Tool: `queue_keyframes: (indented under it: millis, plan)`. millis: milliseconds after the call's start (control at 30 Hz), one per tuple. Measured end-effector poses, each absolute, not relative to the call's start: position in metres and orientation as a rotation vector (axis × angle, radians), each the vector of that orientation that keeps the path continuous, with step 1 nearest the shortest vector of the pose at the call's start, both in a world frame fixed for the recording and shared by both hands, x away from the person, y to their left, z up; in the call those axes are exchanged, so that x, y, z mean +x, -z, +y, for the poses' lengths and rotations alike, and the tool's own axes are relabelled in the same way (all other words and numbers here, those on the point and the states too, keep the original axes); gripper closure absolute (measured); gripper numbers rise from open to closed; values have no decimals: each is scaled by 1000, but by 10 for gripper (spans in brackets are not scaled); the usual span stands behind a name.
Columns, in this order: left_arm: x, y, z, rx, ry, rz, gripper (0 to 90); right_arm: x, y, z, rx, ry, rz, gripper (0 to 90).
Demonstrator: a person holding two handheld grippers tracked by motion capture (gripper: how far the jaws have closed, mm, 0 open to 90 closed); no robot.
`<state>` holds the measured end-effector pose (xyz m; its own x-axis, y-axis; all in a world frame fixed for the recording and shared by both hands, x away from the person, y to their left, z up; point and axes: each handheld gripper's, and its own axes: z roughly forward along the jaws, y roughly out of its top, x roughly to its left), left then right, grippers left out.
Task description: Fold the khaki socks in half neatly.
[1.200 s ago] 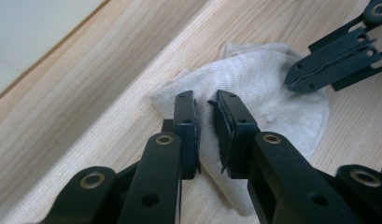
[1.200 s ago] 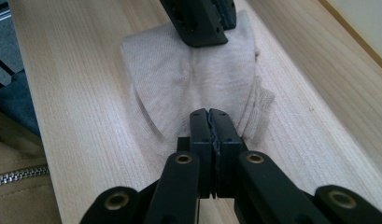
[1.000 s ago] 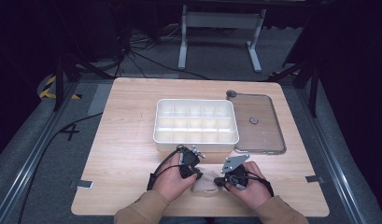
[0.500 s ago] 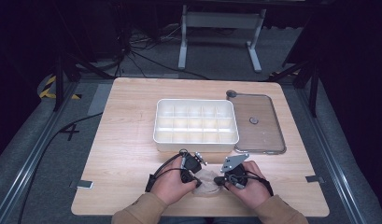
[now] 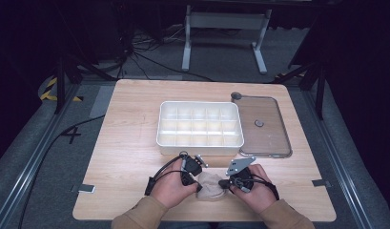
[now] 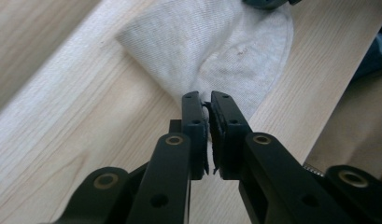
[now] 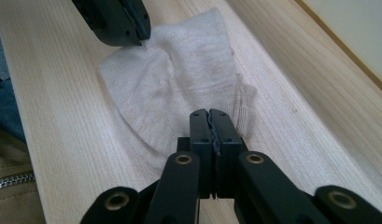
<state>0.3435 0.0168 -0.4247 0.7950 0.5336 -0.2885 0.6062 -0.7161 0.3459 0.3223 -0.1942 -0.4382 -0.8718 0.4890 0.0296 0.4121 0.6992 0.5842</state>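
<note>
A small beige knitted cloth (image 5: pixel 210 186) lies on the wooden table (image 5: pixel 130 133) near its front edge, between the person's two hands. My left gripper (image 5: pixel 198 186) is at the cloth's left side. In the left gripper view its jaws are shut on the cloth's (image 6: pixel 216 51) near edge, left gripper (image 6: pixel 208 99). My right gripper (image 5: pixel 224 182) is at the cloth's right side. In the right gripper view the right gripper (image 7: pixel 209 114) is shut on a fold of the cloth (image 7: pixel 170 88), and the left gripper's jaws (image 7: pixel 132 28) bite its far corner.
A white tray (image 5: pixel 200 142) divided into several empty compartments stands at mid-table. Its clear lid (image 5: pixel 266 133) lies flat to the right of it, with a small round knob (image 5: pixel 259 123). The table's front edge runs just behind the hands.
Both hands have shifted slightly toward the front edge with the cloth still pinched between them. The tray and lid have not moved.
</note>
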Motion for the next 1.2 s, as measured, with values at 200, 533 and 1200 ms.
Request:
queue_keyframes:
  millis: [200,533,1200]
  plan:
    - [345,418,25,2534,225,882,815,320,432,-192,722,-924,2766,895]
    - [348,421,30,2537,229,908,807,317,429,-185,716,-1041,2739,896]
    - [349,425,29,2531,254,917,776,322,448,-181,749,-1020,2757,896]
